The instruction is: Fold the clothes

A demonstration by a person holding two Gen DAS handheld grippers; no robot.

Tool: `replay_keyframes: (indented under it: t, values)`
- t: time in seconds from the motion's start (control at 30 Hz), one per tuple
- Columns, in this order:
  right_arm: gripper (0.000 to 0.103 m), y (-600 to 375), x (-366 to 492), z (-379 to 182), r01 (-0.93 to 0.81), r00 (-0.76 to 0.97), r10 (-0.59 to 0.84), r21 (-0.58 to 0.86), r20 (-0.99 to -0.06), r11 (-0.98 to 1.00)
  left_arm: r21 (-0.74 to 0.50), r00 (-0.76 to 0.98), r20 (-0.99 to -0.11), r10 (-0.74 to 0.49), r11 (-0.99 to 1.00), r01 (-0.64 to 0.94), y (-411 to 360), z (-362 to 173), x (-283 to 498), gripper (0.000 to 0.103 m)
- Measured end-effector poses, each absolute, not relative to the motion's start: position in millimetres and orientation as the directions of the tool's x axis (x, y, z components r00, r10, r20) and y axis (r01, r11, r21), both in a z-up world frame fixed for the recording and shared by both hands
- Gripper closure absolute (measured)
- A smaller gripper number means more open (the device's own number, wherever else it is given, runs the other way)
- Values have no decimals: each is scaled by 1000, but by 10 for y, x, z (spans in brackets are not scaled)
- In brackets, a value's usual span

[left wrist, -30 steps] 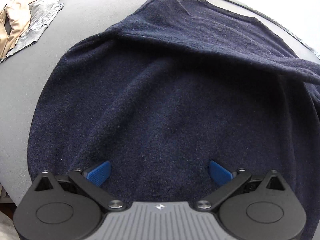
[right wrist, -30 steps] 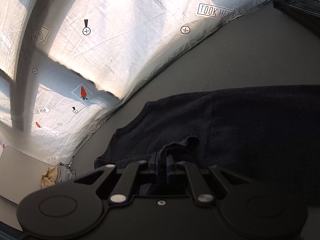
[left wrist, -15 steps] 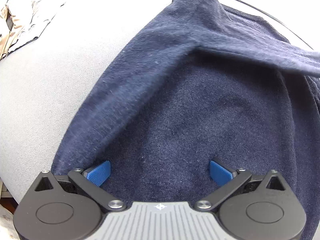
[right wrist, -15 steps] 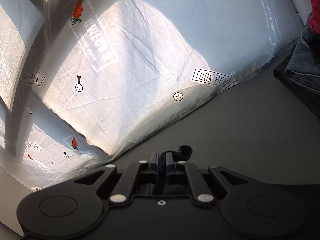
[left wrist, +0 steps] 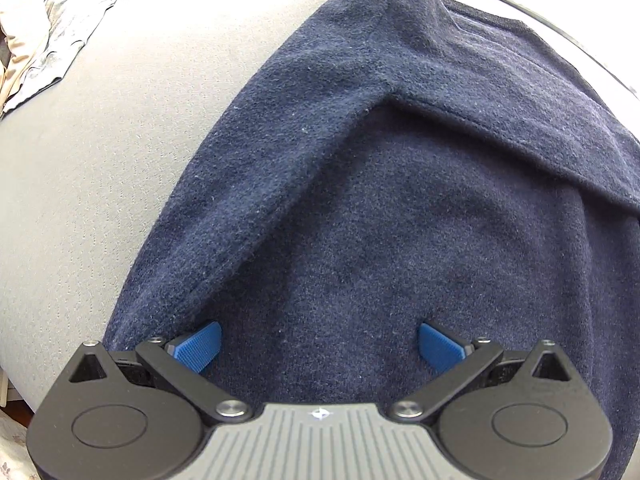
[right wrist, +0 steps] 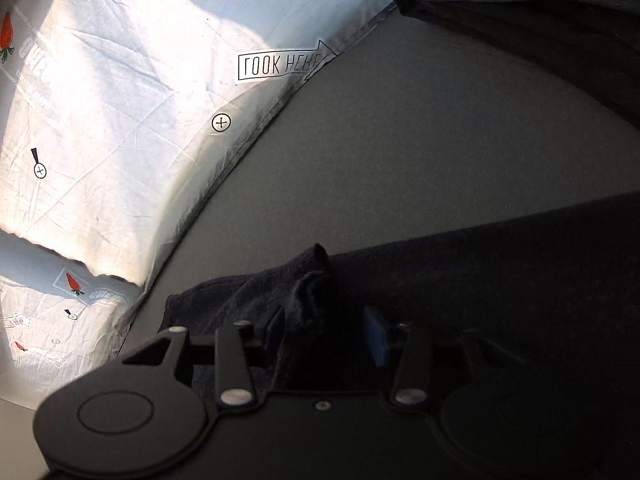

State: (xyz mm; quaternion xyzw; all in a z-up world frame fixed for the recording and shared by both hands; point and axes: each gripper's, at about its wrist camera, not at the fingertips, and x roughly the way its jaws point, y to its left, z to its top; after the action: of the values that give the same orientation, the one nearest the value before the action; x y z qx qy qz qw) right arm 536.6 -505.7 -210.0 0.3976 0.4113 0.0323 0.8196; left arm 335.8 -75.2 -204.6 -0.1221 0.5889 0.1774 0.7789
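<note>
A navy fleece garment [left wrist: 360, 208] lies spread on the grey surface [left wrist: 100, 168], with one side folded inward in a long diagonal band and a sleeve laid across the top. My left gripper [left wrist: 319, 345] points down just over its near part, open, with blue pads [left wrist: 199, 345] wide apart and only flat cloth under them. In the right wrist view a bunched edge of the same garment [right wrist: 316, 292] stands up between the jaws of my right gripper [right wrist: 326, 334]. Those jaws are opening and the cloth sits loose between them.
A crumpled grey and beige cloth [left wrist: 48, 40] lies at the far left of the grey surface. A white printed sheet [right wrist: 120, 120] borders the grey surface [right wrist: 420, 152] on its left, sunlit. Folded dark clothes [right wrist: 540, 4] are stacked at the upper right.
The garment's left side was pulled over and now lies folded inward. My right gripper came down to the surface and its jaws parted from the cloth edge they pinched. The left gripper stayed put.
</note>
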Motion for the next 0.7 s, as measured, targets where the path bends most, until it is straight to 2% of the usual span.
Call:
replay_keyframes:
  t: [0.03,0.07,0.1,0.13,0.17,0.27,0.37,0.47,0.57,0.67,0.7]
  values:
    - [58,-5039,5390,-2092,257,660,399,691,-636,676,19,244,-961,133,907,-420,-753,-2042,3347,0]
    - [65,-5012,5414,-2080,230,662,424,706,-618,670,19,244,-961,133,907,-421,-756,-2044,3351,0]
    - [86,-4977,5438,-2056,193,661,450,716,-600,671,19,244,-960,133,907,-421,-755,-2057,3377,0]
    - [93,-4928,5460,-2016,144,657,480,721,-582,678,19,245,-960,134,907,-421,-757,-2062,3384,0]
    - [94,-4883,5471,-1966,100,656,497,717,-569,690,19,245,-960,134,907,-421,-761,-2059,3377,0]
    - [95,-4850,5436,-1723,27,700,470,678,-537,734,20,248,-959,135,908,-418,-761,-2058,3363,0]
    - [95,-5028,5428,-1579,48,751,427,686,-504,726,20,253,-958,137,909,-417,-777,-2063,3364,0]
    - [95,-5134,5488,-1631,80,742,380,635,-553,768,18,257,-957,137,909,-417,-784,-2055,3352,0]
    - [94,-5120,5577,-1928,151,632,351,554,-691,819,17,260,-956,135,911,-411,-786,-2046,3339,0]
    - [85,-5095,5379,-1980,180,620,336,545,-709,819,16,268,-954,134,915,-402,-800,-2031,3300,0]
    - [75,-5075,5299,-1955,181,623,332,543,-708,820,16,272,-953,135,917,-400,-808,-2027,3280,0]
